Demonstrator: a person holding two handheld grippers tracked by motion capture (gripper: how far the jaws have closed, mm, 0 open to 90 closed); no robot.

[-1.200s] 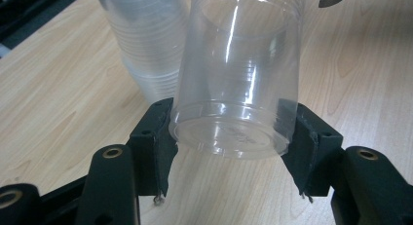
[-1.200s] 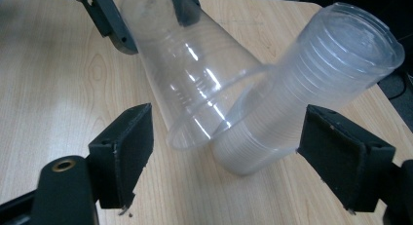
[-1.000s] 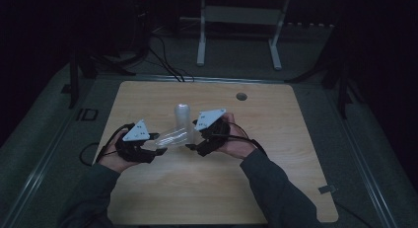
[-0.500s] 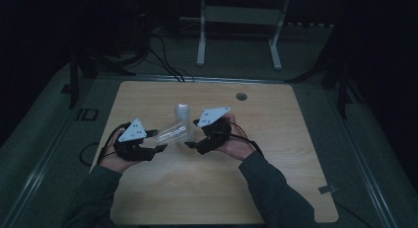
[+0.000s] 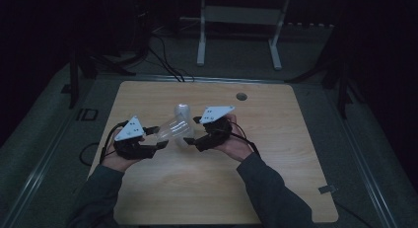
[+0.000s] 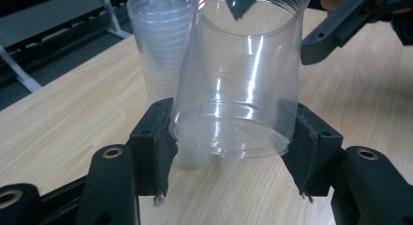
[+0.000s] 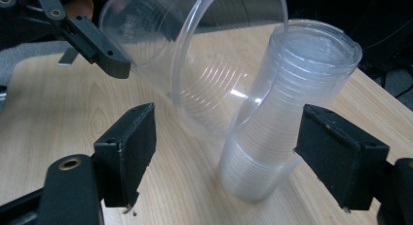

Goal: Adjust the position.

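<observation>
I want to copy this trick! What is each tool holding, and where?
The left tool grips a clear cup by its base. The right tool is open, holding nothing, around the cup stack.

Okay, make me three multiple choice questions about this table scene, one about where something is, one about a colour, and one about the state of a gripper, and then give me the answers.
1. Where does the stack of cups stand?
A. on the wooden table
B. on the floor
C. on a shelf

2. What colour is the single cup?
A. red
B. clear
C. blue

3. What is the left gripper doing?
A. hanging open over bare wood
B. shut on the single cup
C. shut on a cable

Answers:
1. A, the right gripper view shows the stack upside down on the wood, between the open jaws of the right gripper.
2. B, the wood shows through its wall.
3. B, the left gripper view shows both pads pressed against the cup near its base.
</observation>
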